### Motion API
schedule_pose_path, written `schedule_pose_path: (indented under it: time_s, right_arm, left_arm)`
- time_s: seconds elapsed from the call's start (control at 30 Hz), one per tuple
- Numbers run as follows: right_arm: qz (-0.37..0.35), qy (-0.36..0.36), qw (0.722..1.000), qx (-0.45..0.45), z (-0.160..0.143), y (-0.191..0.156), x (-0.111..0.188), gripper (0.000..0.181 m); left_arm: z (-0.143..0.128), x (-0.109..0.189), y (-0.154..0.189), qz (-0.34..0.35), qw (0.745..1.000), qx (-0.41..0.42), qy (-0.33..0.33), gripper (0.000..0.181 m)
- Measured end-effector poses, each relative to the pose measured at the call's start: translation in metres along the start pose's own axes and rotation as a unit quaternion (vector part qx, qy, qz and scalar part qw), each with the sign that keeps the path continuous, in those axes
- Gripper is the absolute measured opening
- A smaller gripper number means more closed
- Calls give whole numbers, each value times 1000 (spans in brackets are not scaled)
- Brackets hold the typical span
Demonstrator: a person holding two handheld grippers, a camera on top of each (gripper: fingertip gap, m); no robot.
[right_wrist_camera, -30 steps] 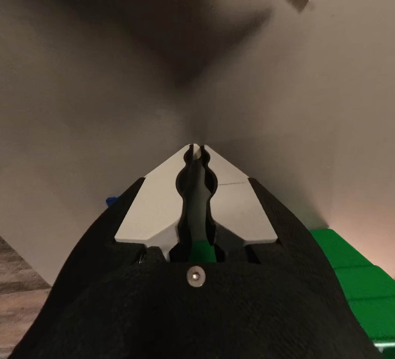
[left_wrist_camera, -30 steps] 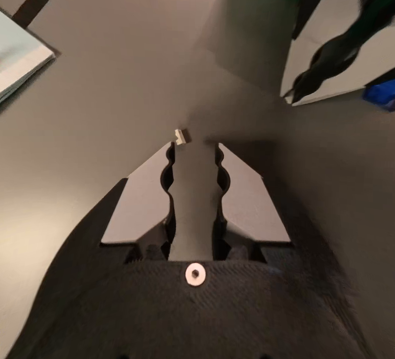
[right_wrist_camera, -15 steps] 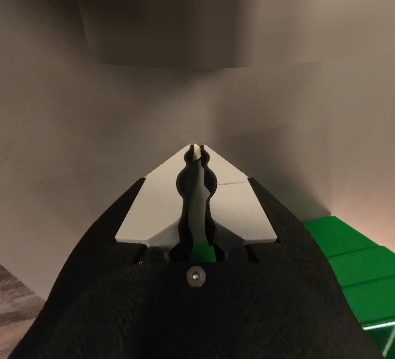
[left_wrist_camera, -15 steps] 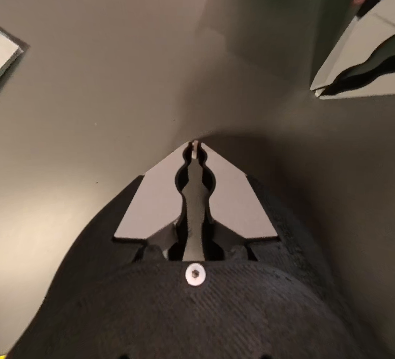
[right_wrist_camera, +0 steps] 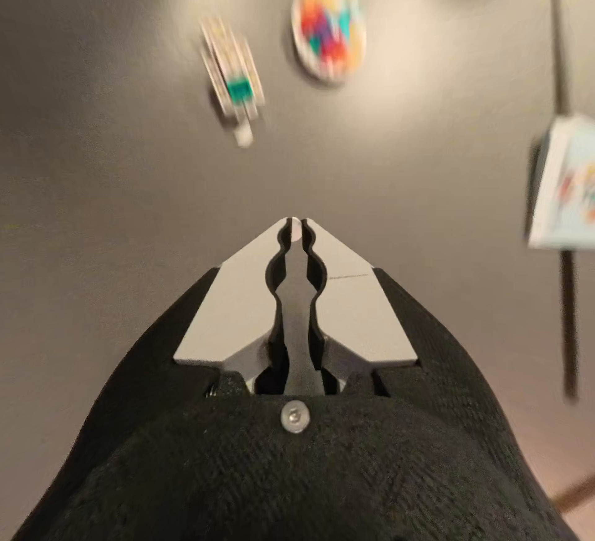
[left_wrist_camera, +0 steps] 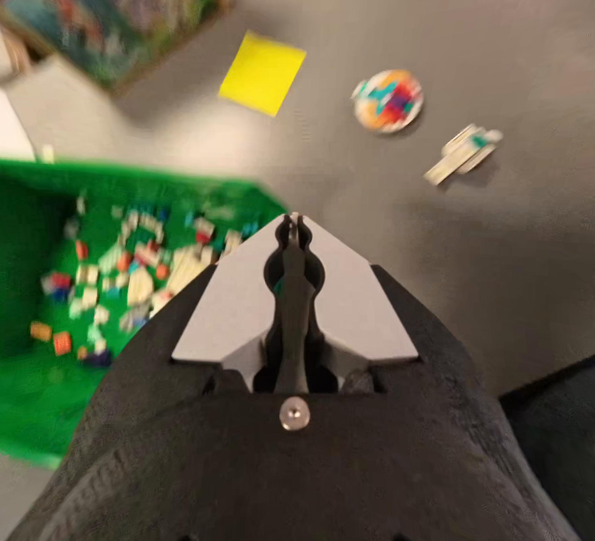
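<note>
Small pale piece point(right_wrist_camera: 295, 233), perhaps brick, gripper-pinched

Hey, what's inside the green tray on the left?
The green tray holds a loose pile of small bricks, mostly white, with some orange, red and blue. Blur hides their shapes, and the left gripper covers the tray's near right corner.

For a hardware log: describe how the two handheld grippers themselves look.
Both look alike. The left gripper has a rough-textured black body, two pale grey wedge-shaped fingers with wavy black inner edges, and a silver hex screw at the base. The right gripper matches, with a thin dark line across one finger. No cables or sleeves show.
</note>
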State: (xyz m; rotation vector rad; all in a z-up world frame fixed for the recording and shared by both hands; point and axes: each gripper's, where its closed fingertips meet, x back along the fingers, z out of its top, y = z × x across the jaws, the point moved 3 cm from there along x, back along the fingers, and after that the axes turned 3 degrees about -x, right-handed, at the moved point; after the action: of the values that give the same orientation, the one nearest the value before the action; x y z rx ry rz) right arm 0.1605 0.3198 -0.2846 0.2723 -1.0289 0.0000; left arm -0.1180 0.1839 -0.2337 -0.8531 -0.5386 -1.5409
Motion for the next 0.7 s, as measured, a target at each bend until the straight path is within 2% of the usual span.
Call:
schedule_pose_path:
  time_s: [0.07,0.13,0.17,0.23,0.3,0.37,0.47,0.6,0.7]
  right_arm:
    - [10,61,997,53,71,-14,-4,3]
    - [39,124,987,94,143,-33,-9,3]
    - [53,149,981,113,177,-43,-13,3]
    - [75,165,973,141,232,-57,-31,3]
    - [93,134,975,154,270,-65,-62,4]
    - [110,94,977,160,296,-71,-94,4]
    - [121,30,974,187,319,-79,-134,4]
    - [145,-58,963,219,330,-95,-164,21]
    - [137,-83,956,245,334,-98,-177,30]
  left_arm:
    - [-39,-2,-30,-4,996,60,-70,6]
    - [-68,-12,-50,-13,986,104,-132,25]
    - [-78,-17,-56,-18,982,112,-152,27]
    - [-89,-25,-69,-8,980,121,-156,34]
    - [-97,-27,-74,-10,976,142,-166,53]
    - [-99,-16,-80,10,979,145,-142,54]
    - [-102,22,-95,67,984,146,-72,56]
    - [-113,79,-114,105,980,165,28,57]
    - [-114,107,-118,99,976,169,96,57]
